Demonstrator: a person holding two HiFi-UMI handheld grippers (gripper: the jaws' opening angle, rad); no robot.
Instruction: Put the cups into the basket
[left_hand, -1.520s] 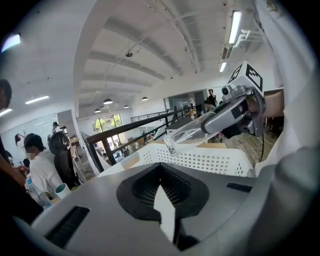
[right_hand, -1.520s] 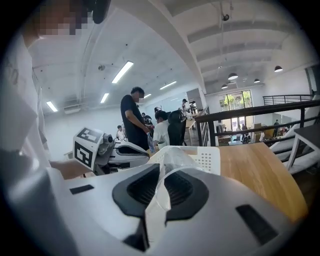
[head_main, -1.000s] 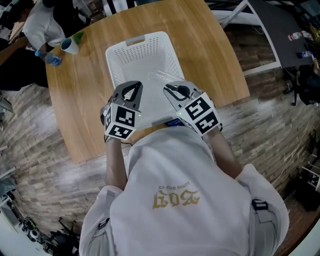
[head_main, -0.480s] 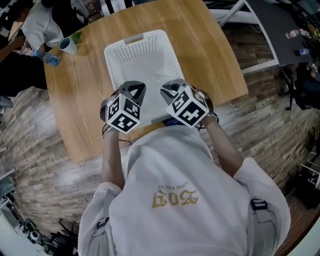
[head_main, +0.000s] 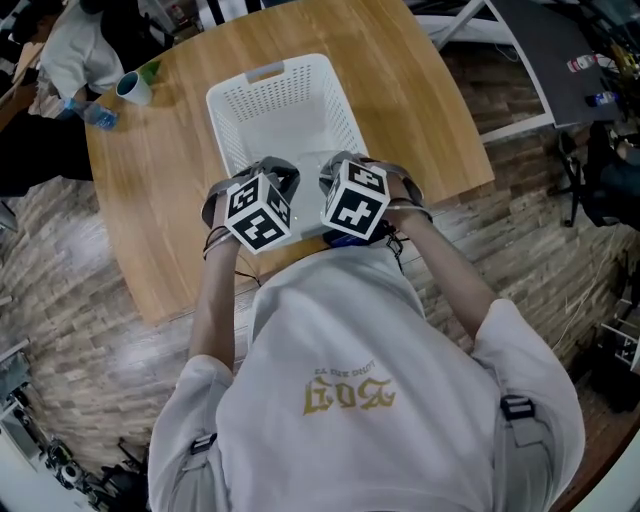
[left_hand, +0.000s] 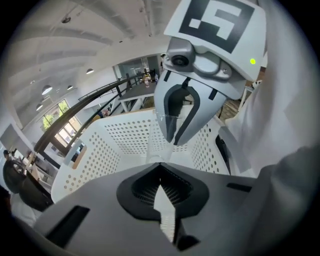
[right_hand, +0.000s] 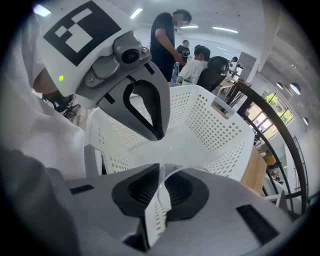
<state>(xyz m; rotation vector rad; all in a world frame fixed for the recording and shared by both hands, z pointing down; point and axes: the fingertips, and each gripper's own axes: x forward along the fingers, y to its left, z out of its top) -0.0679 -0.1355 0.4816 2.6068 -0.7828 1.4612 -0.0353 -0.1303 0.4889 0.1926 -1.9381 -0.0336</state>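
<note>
A white perforated basket (head_main: 285, 105) stands on the round wooden table (head_main: 410, 110), right in front of the person. My left gripper (head_main: 268, 178) and right gripper (head_main: 345, 172) sit side by side at its near wall. Each is shut on a strip of that white perforated wall, which shows between the jaws of the left gripper (left_hand: 164, 205) and of the right gripper (right_hand: 156, 202). A clear plastic cup (left_hand: 153, 142) lies inside the basket (right_hand: 210, 130), faint against the white floor. Another cup (head_main: 136, 90), white and teal, stands at the table's far left edge.
A blue bottle (head_main: 100, 117) lies beside the far cup, next to a seated person (head_main: 75, 45). More people stand beyond the basket (right_hand: 167, 40). The table's right edge drops to a brick-patterned floor (head_main: 520, 210), with a metal frame (head_main: 520, 60) nearby.
Both grippers have tipped upward at the basket's near wall, so their marker cubes now face the head camera. The basket has shifted slightly up and left in view.
</note>
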